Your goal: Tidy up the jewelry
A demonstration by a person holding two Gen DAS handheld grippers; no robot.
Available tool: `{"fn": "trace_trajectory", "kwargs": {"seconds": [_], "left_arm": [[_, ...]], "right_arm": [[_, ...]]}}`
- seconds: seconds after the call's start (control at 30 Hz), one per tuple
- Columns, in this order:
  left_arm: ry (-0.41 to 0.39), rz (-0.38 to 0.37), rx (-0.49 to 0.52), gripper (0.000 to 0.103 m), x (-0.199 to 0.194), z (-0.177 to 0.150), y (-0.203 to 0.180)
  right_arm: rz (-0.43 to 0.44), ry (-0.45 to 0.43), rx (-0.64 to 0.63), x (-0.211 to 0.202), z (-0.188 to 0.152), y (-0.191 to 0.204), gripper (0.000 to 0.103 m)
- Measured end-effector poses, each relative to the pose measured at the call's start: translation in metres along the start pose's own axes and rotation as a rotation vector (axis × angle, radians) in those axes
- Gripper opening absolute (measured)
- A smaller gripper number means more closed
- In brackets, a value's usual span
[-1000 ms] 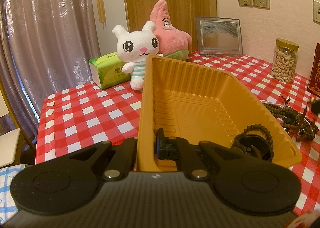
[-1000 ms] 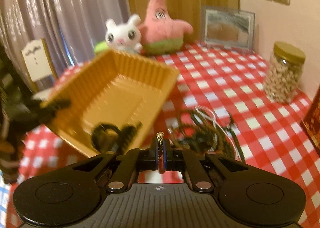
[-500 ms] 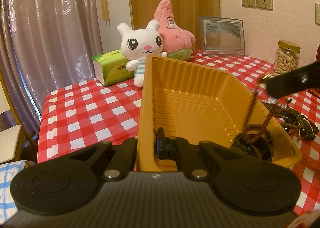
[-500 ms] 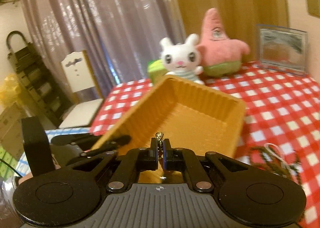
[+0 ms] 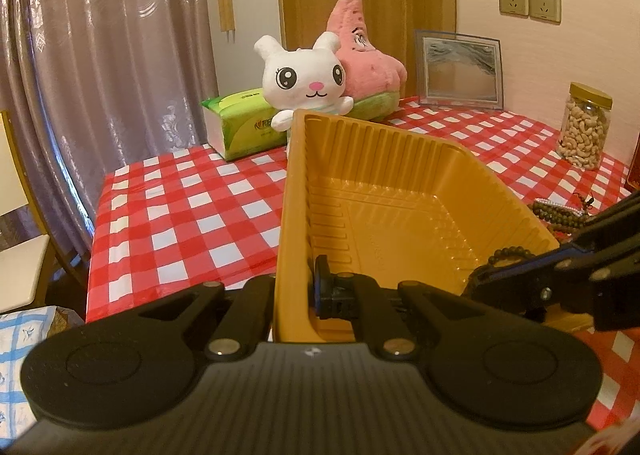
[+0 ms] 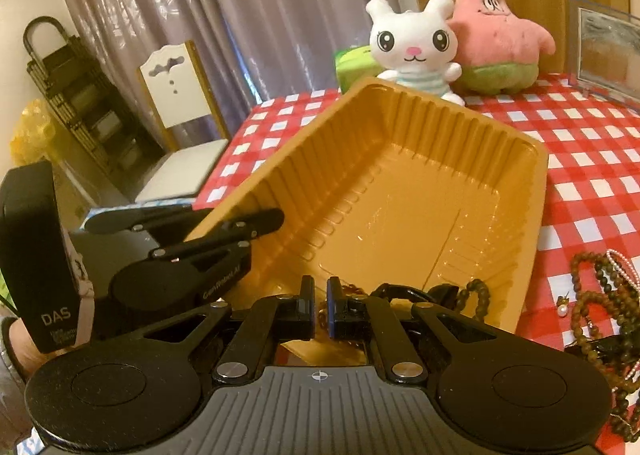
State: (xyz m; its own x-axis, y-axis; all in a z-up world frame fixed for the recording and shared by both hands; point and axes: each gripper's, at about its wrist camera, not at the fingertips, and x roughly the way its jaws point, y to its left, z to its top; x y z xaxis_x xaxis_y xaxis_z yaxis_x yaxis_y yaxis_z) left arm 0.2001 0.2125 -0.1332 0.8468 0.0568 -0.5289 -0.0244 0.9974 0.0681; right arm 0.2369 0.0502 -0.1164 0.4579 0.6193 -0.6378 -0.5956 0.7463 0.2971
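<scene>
Left gripper [image 5: 298, 291] clamps the yellow tray [image 5: 400, 191] by its wall; right gripper [image 6: 319, 309] is letting go over it.

The tray sits tilted on the checked tablecloth [image 5: 180, 215], its near wall pinched by the left gripper at 6 o'clock. The right jaws are opening, nothing pinched between the pads, a small gap showing. A dark bead bracelet [image 6: 474, 295] lies in the tray's near corner, at 5 o'clock. More bead strings [image 6: 600, 295] lie on the cloth just beside the tray, at 3 o'clock.
</scene>
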Motion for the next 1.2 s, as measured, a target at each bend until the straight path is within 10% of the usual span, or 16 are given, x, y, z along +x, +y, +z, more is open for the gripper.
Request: {"fn": "trace_trajectory", "kwargs": {"seconds": [0.7, 1.2], "left_arm": [[0.000, 0.013, -0.002, 0.004, 0.001, 0.000, 0.006], [0.007, 0.020, -0.007, 0.005, 0.002, -0.001, 0.011]], "right_arm": [[-0.287, -0.028, 0.145, -0.084, -0.039, -0.102, 0.021], [-0.355, -0.032, 0.118, -0.030, -0.011, -0.120, 0.021]]}}
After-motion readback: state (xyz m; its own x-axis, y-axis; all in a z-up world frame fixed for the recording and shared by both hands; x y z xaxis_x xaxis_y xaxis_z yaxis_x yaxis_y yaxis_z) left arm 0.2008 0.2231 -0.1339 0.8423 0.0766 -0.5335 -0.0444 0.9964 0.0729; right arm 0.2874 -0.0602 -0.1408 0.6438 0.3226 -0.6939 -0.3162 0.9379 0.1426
